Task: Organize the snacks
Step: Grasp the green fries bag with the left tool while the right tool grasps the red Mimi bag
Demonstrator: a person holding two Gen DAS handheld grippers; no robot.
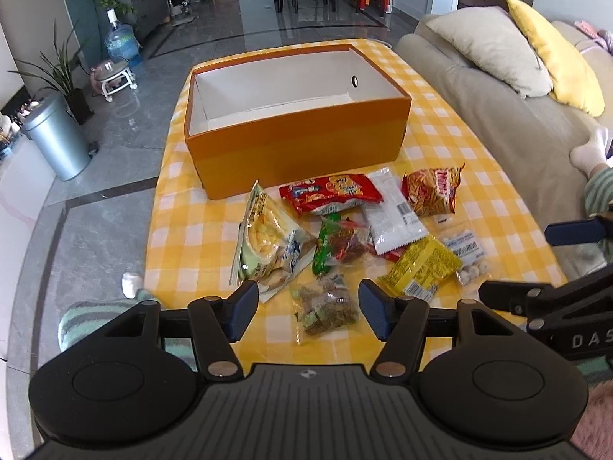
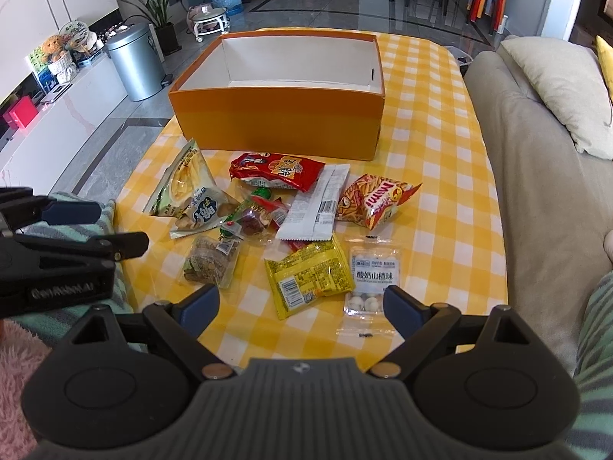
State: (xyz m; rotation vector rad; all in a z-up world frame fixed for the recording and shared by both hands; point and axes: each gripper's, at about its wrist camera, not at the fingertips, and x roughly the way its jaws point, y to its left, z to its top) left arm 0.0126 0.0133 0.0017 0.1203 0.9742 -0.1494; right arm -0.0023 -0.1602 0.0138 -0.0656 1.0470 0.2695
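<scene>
An empty orange box (image 1: 299, 153) (image 2: 276, 119) with a white inside stands on the yellow checked table. Several snack packets lie in front of it: a pale green chip bag (image 1: 264, 237) (image 2: 184, 188), a red packet (image 1: 329, 191) (image 2: 276, 170), a white packet (image 1: 394, 214) (image 2: 318, 207), an orange Mimi bag (image 1: 433, 189) (image 2: 375, 201), a yellow packet (image 1: 421, 268) (image 2: 306, 274), a clear packet of white balls (image 1: 465, 255) (image 2: 373, 280) and a clear packet of brown snacks (image 1: 325, 306) (image 2: 210, 260). My left gripper (image 1: 306, 308) is open above the brown snacks. My right gripper (image 2: 302, 308) is open above the yellow packet.
A beige sofa (image 1: 498, 115) (image 2: 536, 153) with cushions runs along the table's right side. A grey bin (image 1: 57, 134) (image 2: 134, 61), plants and a water bottle (image 1: 122, 38) stand on the floor at the left. A person's striped legs lie near the table's front.
</scene>
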